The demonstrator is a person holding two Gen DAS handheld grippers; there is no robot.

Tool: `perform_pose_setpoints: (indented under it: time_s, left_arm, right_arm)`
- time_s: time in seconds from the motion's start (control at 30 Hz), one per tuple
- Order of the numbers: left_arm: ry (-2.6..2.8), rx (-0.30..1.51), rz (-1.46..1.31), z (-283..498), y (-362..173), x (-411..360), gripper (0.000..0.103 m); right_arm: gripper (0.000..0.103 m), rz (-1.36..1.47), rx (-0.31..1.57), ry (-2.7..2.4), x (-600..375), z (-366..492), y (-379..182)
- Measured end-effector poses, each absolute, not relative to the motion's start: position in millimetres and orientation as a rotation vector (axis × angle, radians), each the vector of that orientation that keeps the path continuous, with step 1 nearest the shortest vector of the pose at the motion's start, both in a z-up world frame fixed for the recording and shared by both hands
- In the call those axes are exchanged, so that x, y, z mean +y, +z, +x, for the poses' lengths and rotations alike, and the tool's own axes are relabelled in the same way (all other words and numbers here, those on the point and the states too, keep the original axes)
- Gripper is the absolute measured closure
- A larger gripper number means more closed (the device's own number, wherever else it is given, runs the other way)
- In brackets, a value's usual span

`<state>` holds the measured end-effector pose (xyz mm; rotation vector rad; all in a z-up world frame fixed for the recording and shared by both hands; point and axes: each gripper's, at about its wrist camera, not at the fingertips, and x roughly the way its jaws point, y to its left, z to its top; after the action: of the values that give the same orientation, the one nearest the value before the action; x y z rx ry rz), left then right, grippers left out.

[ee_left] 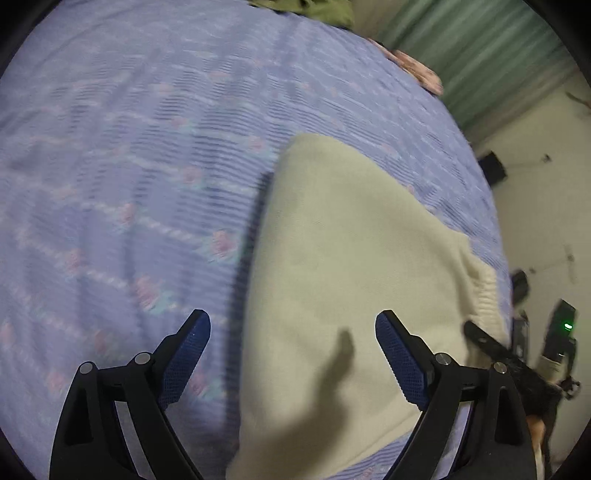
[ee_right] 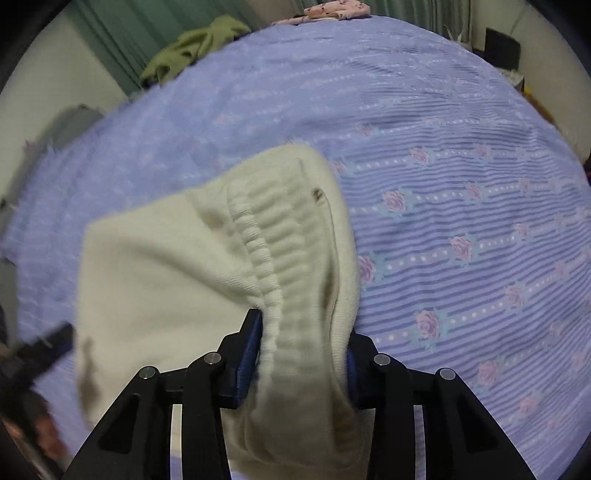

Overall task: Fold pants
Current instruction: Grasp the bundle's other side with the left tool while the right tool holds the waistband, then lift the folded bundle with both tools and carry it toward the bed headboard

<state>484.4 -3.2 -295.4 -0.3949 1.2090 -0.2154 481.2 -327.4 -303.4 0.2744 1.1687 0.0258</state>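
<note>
Cream knit pants [ee_left: 332, 266] lie on a lilac flowered bedspread [ee_left: 129, 147]. My left gripper [ee_left: 293, 332] is open and empty, hovering over the near left edge of the pants. In the right wrist view my right gripper [ee_right: 304, 339] is shut on the ribbed waistband [ee_right: 269, 258] of the pants [ee_right: 159, 280] and holds that end lifted and bunched above the bedspread [ee_right: 461, 147]. The right gripper also shows in the left wrist view [ee_left: 480, 338] at the waistband end.
A green garment [ee_right: 192, 48] and a pink flowered cloth [ee_right: 336, 9] lie at the far edge of the bed. Green curtains [ee_left: 480, 62] hang behind. A pale floor with dark objects [ee_left: 491, 166] lies beyond the bed's right edge.
</note>
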Motion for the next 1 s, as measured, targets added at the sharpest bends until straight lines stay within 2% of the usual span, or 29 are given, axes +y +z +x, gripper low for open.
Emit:
perform_pose_setpoints:
  time_s: [0.1, 0.13, 0.17, 0.2, 0.3, 0.4, 0.53, 0.6, 0.7, 0.73, 0.77, 0.83, 1.0]
  left_arm:
    - [-0.302, 1.255, -0.377, 501, -310, -11, 0.013]
    - [-0.334, 1.273, -0.38, 506, -316, -14, 0.02]
    - [-0.357, 1.294, -0.394, 509, -322, -18, 0.034]
    - [-0.365, 1.327, -0.432, 513, -324, -20, 0.04]
    - [-0.452, 1.268, -0.527, 506, -297, -25, 0.041]
    - [-0.596, 1.195, -0.468, 495, -271, -33, 0.041]
    - [-0.482, 1.304, -0.447, 518, -304, -28, 0.04]
    - [-0.44, 1.374, -0.46, 529, -330, -27, 0.047]
    - [-0.393, 1.409, -0.532, 534, -345, -27, 0.046]
    - [-0.374, 1.406, -0.526, 532, -341, -29, 0.051]
    - [-0.363, 1.397, -0.511, 529, -334, -31, 0.061]
    - [-0.341, 1.36, -0.482, 522, -318, -33, 0.071]
    - [-0.319, 1.291, -0.361, 503, -282, -40, 0.074]
  right_arm:
    - [0.062, 0.239, 1.178, 0.028, -328, 485, -310]
    - [0.061, 0.243, 1.182, 0.031, -331, 485, -312]
    - [0.061, 0.244, 1.184, 0.032, -332, 485, -313]
    - [0.061, 0.245, 1.186, 0.033, -333, 483, -315]
    - [0.06, 0.262, 1.187, 0.035, -338, 483, -317]
    - [0.058, 0.286, 1.188, 0.026, -337, 483, -321]
    - [0.053, 0.335, 1.183, 0.023, -341, 489, -326]
    - [0.051, 0.342, 1.18, 0.021, -341, 492, -328]
    - [0.051, 0.325, 1.176, 0.014, -337, 492, -327]
    - [0.051, 0.333, 1.173, 0.01, -337, 491, -326]
    - [0.053, 0.336, 1.171, 0.008, -337, 490, -324]
    - [0.058, 0.333, 1.158, 0.01, -335, 485, -314]
    - [0.068, 0.272, 1.105, 0.026, -322, 466, -279]
